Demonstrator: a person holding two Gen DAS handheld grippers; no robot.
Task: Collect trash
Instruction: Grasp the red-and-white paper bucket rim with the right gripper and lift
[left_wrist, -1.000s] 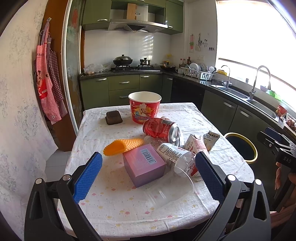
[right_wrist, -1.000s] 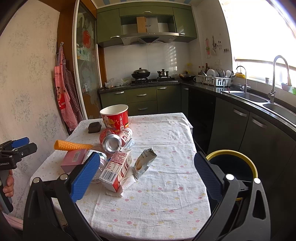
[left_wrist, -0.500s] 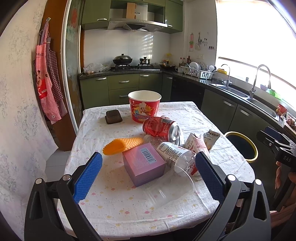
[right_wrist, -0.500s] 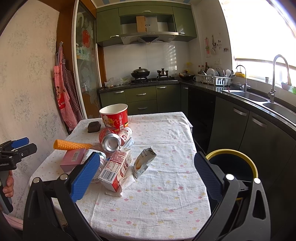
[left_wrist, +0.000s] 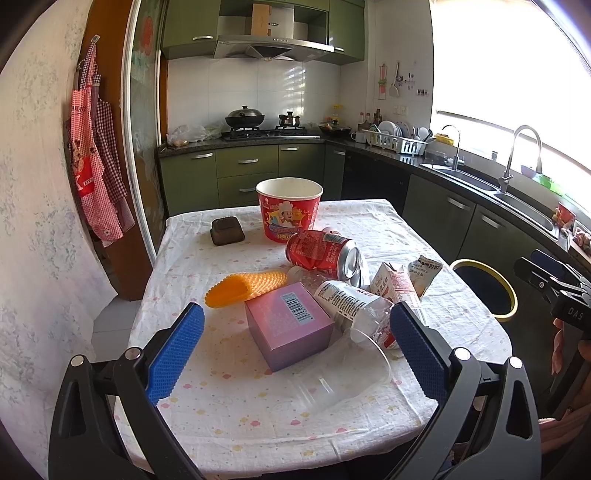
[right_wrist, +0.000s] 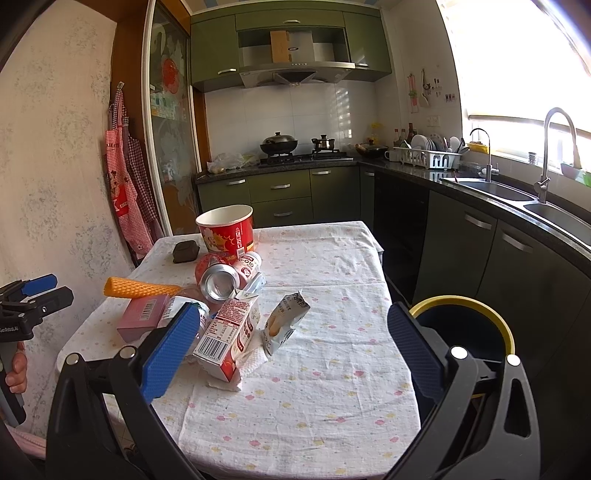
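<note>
Trash lies in a heap on the clothed table (left_wrist: 229, 424): a pink box (left_wrist: 288, 328), an orange foam net (left_wrist: 243, 288), a red can (left_wrist: 321, 254) on its side, a white bottle (left_wrist: 351, 306), a clear plastic cup (left_wrist: 343, 373), a milk carton (right_wrist: 229, 336), a small pouch (right_wrist: 284, 321) and a red paper bucket (left_wrist: 290, 214) standing behind. My left gripper (left_wrist: 295, 354) is open above the near edge, the pink box and cup between its fingers' lines. My right gripper (right_wrist: 291, 354) is open over the table's right part, apart from the carton and pouch.
A dark bin with a yellow rim (right_wrist: 463, 328) stands on the floor right of the table. A small brown box (left_wrist: 227, 230) sits at the table's far left. Green cabinets, a stove and a sink counter (right_wrist: 517, 195) line the back and right walls. Aprons (left_wrist: 96, 166) hang at left.
Both grippers have barely shifted; each stays open and the trash has not moved.
</note>
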